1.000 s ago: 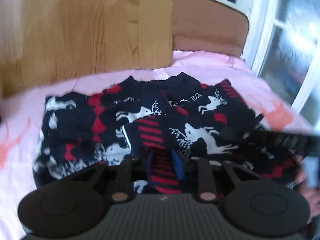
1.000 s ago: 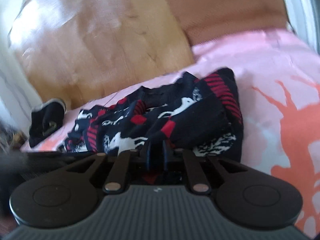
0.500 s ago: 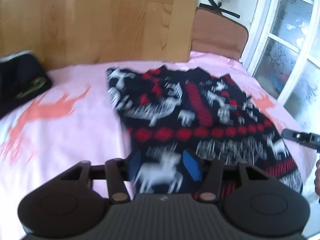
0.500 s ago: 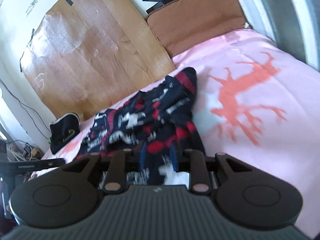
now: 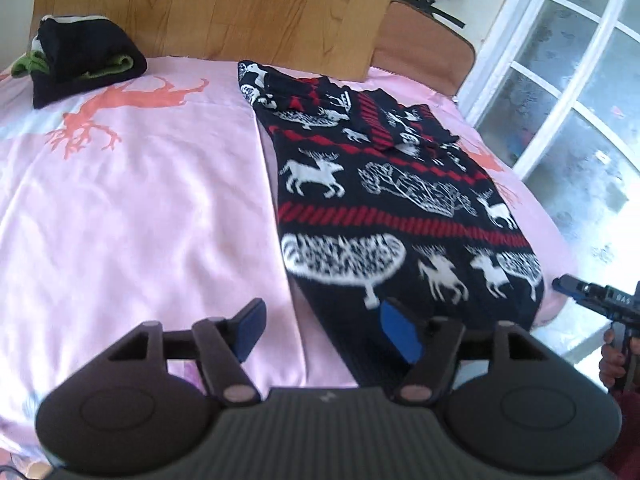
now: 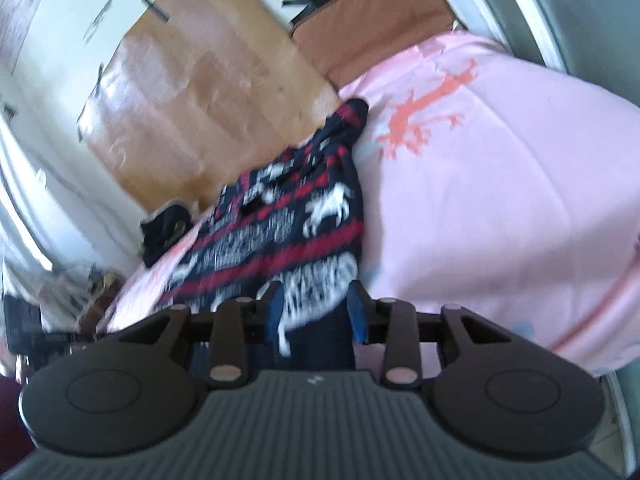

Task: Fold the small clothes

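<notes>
A navy sweater (image 5: pixel 384 200) with white reindeer and red stripes lies spread lengthwise on the pink bedsheet (image 5: pixel 140 208), hem toward me, sleeves folded over its upper part. My left gripper (image 5: pixel 324 326) is open and empty just above the hem's left corner. My right gripper (image 6: pixel 316 312) is open, with the sweater's (image 6: pixel 288 232) hem edge lying between its blue pads (image 6: pixel 357 312); it also shows at the right edge of the left wrist view (image 5: pixel 560 285).
A folded black-and-green garment (image 5: pixel 80 62) sits at the bed's far left corner. A wooden board (image 5: pixel 208 4) and a brown cushion (image 5: pixel 424 52) stand behind the bed. A glass door (image 5: pixel 572 92) is at the right.
Both grippers pulled the bunched sweater back toward me and laid it flat. Both have opened and let go of the hem.
</notes>
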A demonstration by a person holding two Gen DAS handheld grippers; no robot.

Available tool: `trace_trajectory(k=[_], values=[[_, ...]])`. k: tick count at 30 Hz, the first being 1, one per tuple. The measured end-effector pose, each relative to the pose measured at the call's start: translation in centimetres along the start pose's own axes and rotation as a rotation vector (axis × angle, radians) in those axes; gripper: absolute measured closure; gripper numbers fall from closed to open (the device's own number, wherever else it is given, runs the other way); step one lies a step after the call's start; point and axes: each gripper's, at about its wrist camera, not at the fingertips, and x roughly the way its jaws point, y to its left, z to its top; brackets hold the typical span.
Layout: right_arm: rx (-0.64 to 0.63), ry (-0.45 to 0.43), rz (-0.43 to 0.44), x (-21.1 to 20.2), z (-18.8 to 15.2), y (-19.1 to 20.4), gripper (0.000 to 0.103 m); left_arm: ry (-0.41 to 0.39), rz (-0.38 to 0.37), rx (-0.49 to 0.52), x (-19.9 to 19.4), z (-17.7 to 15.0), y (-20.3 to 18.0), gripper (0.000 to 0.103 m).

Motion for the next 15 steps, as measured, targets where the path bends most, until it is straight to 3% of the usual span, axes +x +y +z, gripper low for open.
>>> trace_trajectory(k=[3,10,15], values=[[-0.006,0.044,0.015,-0.7,-1.4,-0.8,0.053,0.021,-0.027,-0.040,-0.2,-1.1,0.4,0.029],[0.069,0.101,0.064,-0.2,-2.9,-3.2,0.048,0.045,-0.185,-0.141,1.6,-1.5,0.0,0.006],[0.077,0.126,0.121,1.3,-3.6,-3.4,0.046,0.053,-0.247,-0.176,2.4,-1.6,-0.7,0.005]])
